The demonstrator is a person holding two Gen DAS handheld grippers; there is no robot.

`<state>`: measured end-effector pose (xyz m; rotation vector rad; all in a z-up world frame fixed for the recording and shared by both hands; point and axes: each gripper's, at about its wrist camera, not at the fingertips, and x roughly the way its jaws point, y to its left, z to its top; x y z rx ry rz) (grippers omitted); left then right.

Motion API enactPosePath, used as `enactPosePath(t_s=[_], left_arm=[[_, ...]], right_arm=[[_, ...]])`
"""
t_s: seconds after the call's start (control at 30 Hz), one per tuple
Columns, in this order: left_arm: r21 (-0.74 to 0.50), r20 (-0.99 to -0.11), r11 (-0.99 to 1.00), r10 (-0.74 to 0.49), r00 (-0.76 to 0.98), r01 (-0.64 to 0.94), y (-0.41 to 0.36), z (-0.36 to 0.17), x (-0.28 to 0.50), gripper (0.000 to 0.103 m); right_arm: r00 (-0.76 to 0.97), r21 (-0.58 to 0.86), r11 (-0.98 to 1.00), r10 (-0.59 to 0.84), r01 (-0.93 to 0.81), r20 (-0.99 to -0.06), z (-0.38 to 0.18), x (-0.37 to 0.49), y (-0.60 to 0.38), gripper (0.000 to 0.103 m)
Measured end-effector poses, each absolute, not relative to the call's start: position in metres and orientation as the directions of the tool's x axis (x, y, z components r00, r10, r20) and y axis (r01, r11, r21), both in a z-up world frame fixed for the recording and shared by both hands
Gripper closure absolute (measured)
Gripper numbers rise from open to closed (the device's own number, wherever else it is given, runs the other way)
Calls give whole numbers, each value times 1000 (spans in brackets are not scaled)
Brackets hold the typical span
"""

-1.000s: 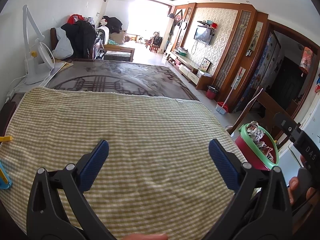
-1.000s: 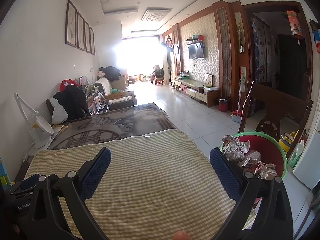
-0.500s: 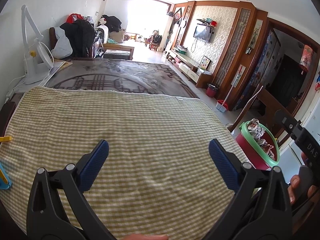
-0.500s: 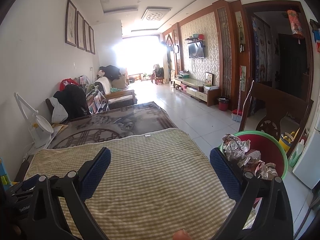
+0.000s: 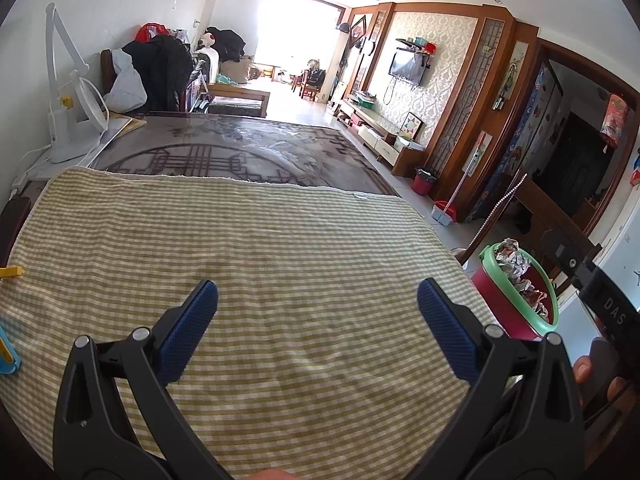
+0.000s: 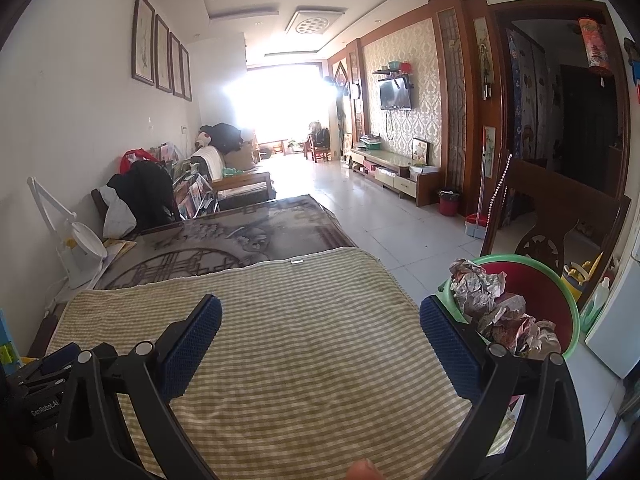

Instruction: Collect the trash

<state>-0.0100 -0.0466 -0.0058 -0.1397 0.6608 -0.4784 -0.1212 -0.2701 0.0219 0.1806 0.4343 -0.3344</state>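
A red bin with a green rim [image 5: 516,304] [image 6: 532,292] stands on the floor off the table's right edge, filled with crumpled paper and foil trash [image 6: 496,312] [image 5: 516,268]. My left gripper [image 5: 318,320] hovers open over the green checked cloth [image 5: 248,248] with nothing between its blue pads. My right gripper [image 6: 320,336] is open too, over the cloth [image 6: 304,320] near its right side, its right finger just in front of the bin. The right gripper's body and a hand holding it show at the right edge of the left wrist view [image 5: 600,320].
The bare dark table top [image 5: 224,152] lies beyond the cloth, with a white desk lamp [image 5: 68,120] at its left by the wall. A wooden chair [image 6: 552,216] stands behind the bin. Blue and yellow items [image 5: 8,344] sit at the cloth's left edge.
Both grippers stay open and nearly still; the left wrist view has drifted slightly, bringing the bin a little lower and closer.
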Motion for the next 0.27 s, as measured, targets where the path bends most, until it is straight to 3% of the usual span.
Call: enactPosePath(t_s=[0.27], left_arm=[[-285, -589, 917, -398, 703, 281, -33, -8, -2, 5]], right_arm=[[830, 103, 951, -199, 292, -522, 1, -94, -266, 7]])
